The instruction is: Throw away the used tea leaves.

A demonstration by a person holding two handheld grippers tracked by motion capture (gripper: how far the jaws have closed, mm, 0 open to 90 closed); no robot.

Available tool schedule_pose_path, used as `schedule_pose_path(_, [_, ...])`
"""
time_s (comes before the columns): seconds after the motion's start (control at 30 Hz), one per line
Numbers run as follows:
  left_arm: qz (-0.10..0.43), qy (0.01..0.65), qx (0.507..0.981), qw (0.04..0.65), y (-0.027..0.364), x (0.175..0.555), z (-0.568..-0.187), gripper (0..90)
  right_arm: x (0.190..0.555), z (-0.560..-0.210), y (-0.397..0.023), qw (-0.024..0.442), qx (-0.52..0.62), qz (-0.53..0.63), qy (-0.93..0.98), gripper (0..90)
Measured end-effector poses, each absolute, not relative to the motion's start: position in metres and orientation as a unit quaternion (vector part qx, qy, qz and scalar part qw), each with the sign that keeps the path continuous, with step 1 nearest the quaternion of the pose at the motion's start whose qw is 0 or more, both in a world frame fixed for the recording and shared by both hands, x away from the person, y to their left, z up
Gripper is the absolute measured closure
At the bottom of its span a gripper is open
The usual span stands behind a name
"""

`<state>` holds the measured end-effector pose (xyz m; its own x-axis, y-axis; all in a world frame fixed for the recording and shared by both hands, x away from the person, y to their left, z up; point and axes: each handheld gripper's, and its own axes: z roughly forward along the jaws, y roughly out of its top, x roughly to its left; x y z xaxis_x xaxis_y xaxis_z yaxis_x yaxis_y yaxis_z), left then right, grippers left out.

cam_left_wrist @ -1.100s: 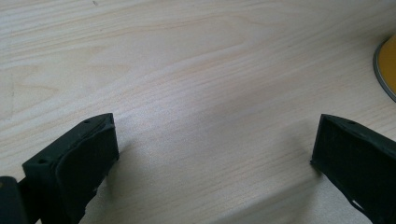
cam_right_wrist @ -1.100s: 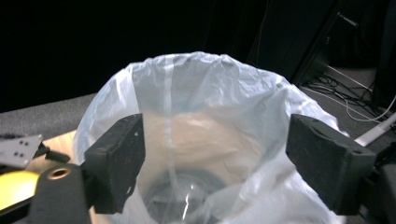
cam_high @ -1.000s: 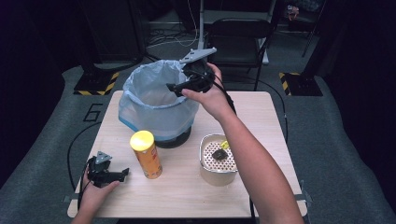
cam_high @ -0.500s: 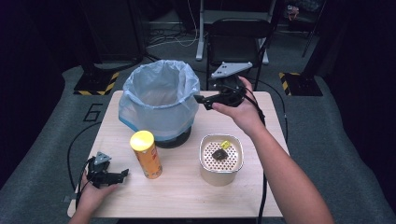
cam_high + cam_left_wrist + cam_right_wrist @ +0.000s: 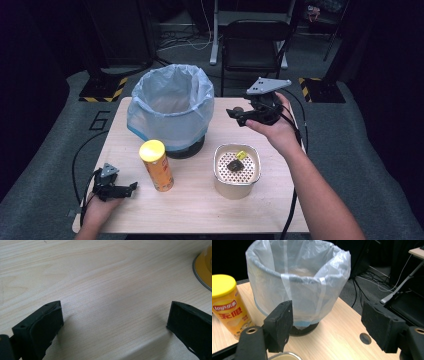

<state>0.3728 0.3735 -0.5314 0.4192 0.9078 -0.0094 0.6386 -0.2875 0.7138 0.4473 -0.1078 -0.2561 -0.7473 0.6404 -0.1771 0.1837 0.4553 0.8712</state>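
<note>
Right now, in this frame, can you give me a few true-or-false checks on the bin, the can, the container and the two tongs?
1. The right tongs hold a scrap over the bin. False: their jaws are apart with nothing between them, beside the bin, not over it.
2. The yellow-lidded chip can stands upright on the table. True.
3. The bin has no liner. False: a pale plastic bag lines it and folds over the rim.
4. The left tongs rest low at the table's near left corner, jaws wide apart. True.
5. The perforated container holds small scraps. True.
</note>
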Motion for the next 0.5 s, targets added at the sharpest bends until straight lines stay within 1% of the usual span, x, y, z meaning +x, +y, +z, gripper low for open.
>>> schedule_pose_path(0.17, [0.211, 0.501, 0.771, 0.333, 0.373, 0.373, -0.532, 0.9, 0.442, -0.269, -0.121, 0.248, 0.265, 0.454, 0.814, 24.0])
schedule_pose_path(0.27, [0.212, 0.503, 0.769, 0.332, 0.374, 0.372, -0.531, 2.9, 0.439, -0.277, -0.129, 0.256, 0.274, 0.446, 0.813, 23.0])
schedule_pose_path(0.3, [0.214, 0.505, 0.768, 0.332, 0.374, 0.372, -0.531, 3.9, 0.438, -0.28, -0.131, 0.251, 0.282, 0.446, 0.812, 22.9])
schedule_pose_path(0.37, [0.205, 0.511, 0.761, 0.343, 0.375, 0.372, -0.53, 4.6, 0.437, -0.283, -0.133, 0.252, 0.283, 0.442, 0.813, 22.8])
schedule_pose_path(0.4, [0.196, 0.511, 0.764, 0.342, 0.376, 0.372, -0.528, 9.7, 0.435, -0.288, -0.137, 0.252, 0.286, 0.436, 0.815, 22.0])
schedule_pose_path(0.43, [0.192, 0.512, 0.758, 0.356, 0.377, 0.372, -0.527, 12.0, 0.434, -0.29, -0.139, 0.251, 0.288, 0.438, 0.814, 22.0])
schedule_pose_path(0.47, [0.184, 0.511, 0.761, 0.354, 0.377, 0.371, -0.526, 13.1, 0.434, -0.293, -0.141, 0.25, 0.288, 0.439, 0.814, 22.0])
schedule_pose_path(0.5, [0.187, 0.509, 0.763, 0.351, 0.377, 0.371, -0.526, 13.2, 0.433, -0.295, -0.143, 0.25, 0.29, 0.438, 0.813, 21.9])
